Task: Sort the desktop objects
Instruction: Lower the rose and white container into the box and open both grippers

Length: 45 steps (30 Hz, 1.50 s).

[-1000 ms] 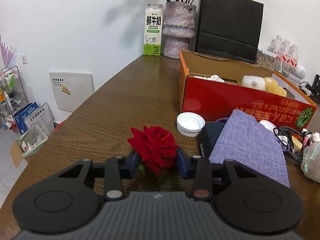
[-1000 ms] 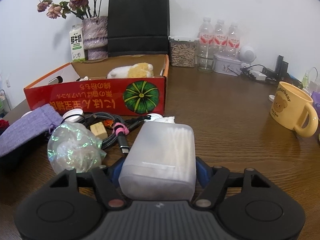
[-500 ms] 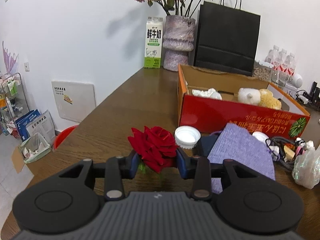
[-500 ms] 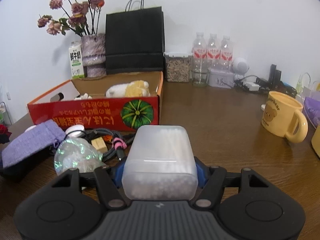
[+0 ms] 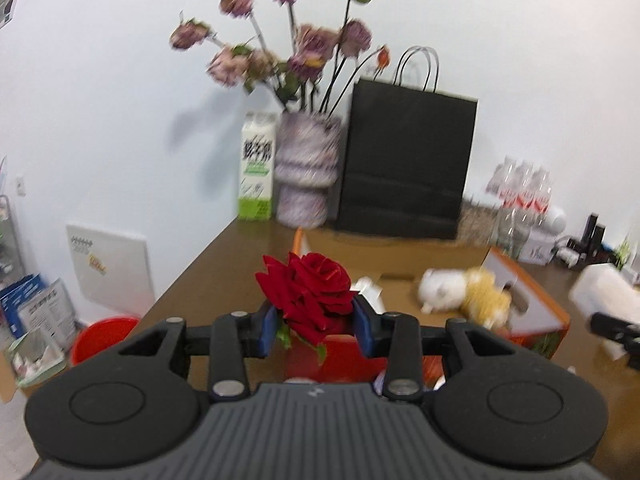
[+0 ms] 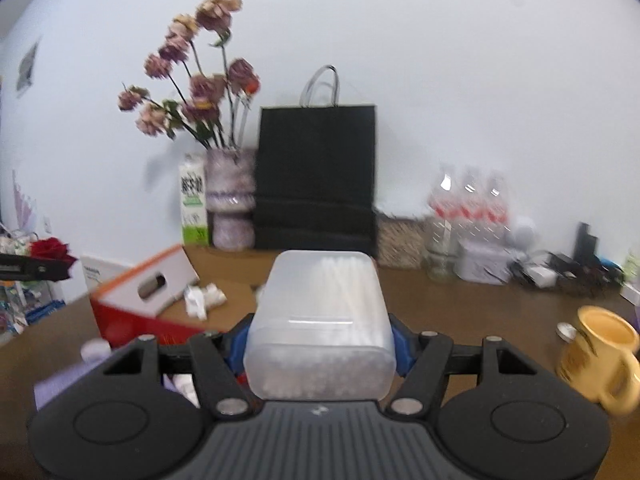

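the left claw (image 5: 315,328) is clenched on a red rose (image 5: 310,290), and the right claw (image 6: 318,346) grips a translucent box of cotton swabs (image 6: 320,320). both have come up off the worktop (image 6: 460,312) since a second ago, when rose and box sat low among the clutter. now each hangs in the air facing the red cardboard box (image 5: 532,308), so the pickups look done and the drop into the box likely comes next.
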### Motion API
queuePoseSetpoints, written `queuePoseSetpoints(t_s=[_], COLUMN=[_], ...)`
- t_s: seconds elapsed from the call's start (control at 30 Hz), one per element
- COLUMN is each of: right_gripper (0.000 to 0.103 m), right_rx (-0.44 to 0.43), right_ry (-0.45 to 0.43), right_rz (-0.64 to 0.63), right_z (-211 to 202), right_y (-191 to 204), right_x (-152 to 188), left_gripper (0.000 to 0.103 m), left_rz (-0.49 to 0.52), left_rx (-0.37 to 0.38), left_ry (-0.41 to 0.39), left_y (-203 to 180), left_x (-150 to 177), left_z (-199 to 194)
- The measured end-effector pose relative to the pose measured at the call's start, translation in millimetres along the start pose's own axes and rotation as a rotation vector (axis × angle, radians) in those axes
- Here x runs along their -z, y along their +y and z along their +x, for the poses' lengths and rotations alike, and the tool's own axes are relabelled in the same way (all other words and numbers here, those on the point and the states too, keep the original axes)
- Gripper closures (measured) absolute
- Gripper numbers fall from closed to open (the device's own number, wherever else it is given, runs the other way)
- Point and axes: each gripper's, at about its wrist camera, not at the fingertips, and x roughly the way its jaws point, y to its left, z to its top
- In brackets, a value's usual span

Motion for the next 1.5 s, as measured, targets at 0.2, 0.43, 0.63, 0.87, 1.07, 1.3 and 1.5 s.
queuePoseSetpoints(t_s=[0.2,0.43,0.63,0.87,1.07,1.3,1.5], right_gripper=[0.038,0.038,0.038,0.038,0.038,0.038,0.031], right_rx=[-0.084,-0.123,-0.105,-0.070,-0.028,0.000,-0.016], right_ry=[0.009,0.169,0.294,0.379,0.397,0.382,0.376], right_rz=[0.002,0.006,-0.011,-0.038,-0.027,-0.038,-0.015], right_z=[52,130,175,198,207,209,208], right_y=[21,40,47,45,36,37,35], right_x=[-30,-32,-19,-7,0,1,-1], left_gripper=[0.064,0.064,0.064,0.064,0.064,0.064,0.059], left_rz=[-0.011,-0.009,0.005,0.026,0.050,0.055,0.040], left_rx=[0.036,0.031,0.013,-0.006,-0.004,-0.005,0.012], left_ry=[-0.019,0.112,0.235,0.326,0.366,0.393,0.387], left_y=[-24,-34,-36,-33,-38,-41,-41], left_x=[-30,-34,-19,-4,5,10,9], left_z=[37,105,148,177,186,191,188])
